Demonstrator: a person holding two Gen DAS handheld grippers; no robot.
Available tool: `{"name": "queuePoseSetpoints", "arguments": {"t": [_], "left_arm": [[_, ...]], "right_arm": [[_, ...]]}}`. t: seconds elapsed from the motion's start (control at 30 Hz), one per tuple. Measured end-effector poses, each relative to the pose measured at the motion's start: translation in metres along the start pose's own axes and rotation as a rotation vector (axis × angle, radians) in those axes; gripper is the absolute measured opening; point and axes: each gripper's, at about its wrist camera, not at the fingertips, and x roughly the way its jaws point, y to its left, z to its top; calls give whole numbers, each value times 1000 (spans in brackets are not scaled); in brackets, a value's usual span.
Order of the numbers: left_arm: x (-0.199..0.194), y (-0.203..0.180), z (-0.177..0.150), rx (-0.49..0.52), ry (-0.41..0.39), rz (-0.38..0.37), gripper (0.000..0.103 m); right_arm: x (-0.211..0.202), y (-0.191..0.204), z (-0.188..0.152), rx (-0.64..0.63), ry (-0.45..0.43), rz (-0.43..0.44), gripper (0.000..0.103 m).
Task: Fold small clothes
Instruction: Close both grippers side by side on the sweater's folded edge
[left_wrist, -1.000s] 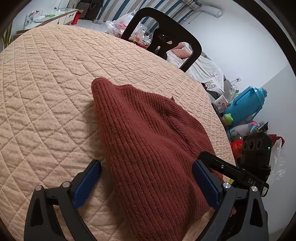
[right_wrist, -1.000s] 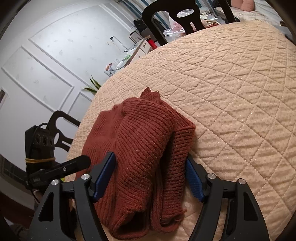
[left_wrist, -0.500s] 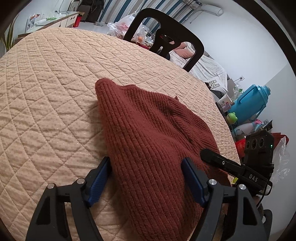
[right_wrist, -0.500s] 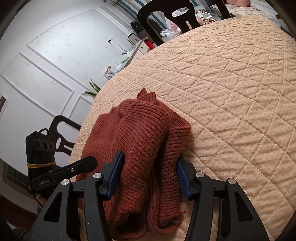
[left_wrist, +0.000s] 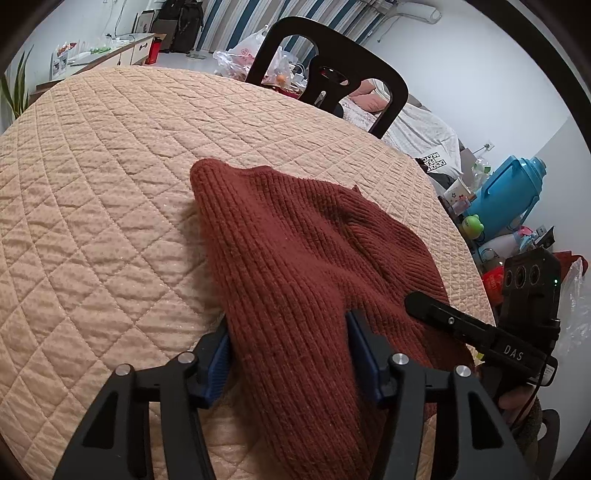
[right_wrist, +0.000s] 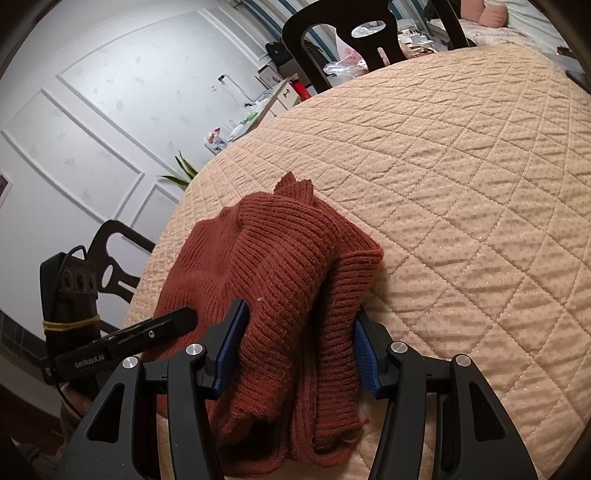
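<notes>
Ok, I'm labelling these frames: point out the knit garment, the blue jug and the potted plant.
knit garment (left_wrist: 295, 258), left wrist view, ribbed middle.
blue jug (left_wrist: 517, 192), left wrist view, body.
potted plant (right_wrist: 183, 173), right wrist view, leaves.

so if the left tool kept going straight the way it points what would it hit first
The red knit. The left tool already has a fold of it between its closing jaws, so going on would push deeper into the bunched fabric, then probably down into the quilted cover beneath it, though depth is hard to judge here.
</notes>
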Motion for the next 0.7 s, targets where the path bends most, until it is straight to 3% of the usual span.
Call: {"name": "queuePoseSetpoints", "arguments": {"t": [0.23, 0.33, 0.7], "left_arm": [[-1, -3, -2, 17, -10, 17, 54], [-2, -9, -3, 48, -23, 41, 50], [-14, -16, -3, 91, -53, 70, 40]], "right_arm": [[-1, 0, -1, 2, -11, -6, 49], [-3, 1, -2, -3, -18, -3, 42], [-10, 22, -2, -71, -70, -88, 31]]}}
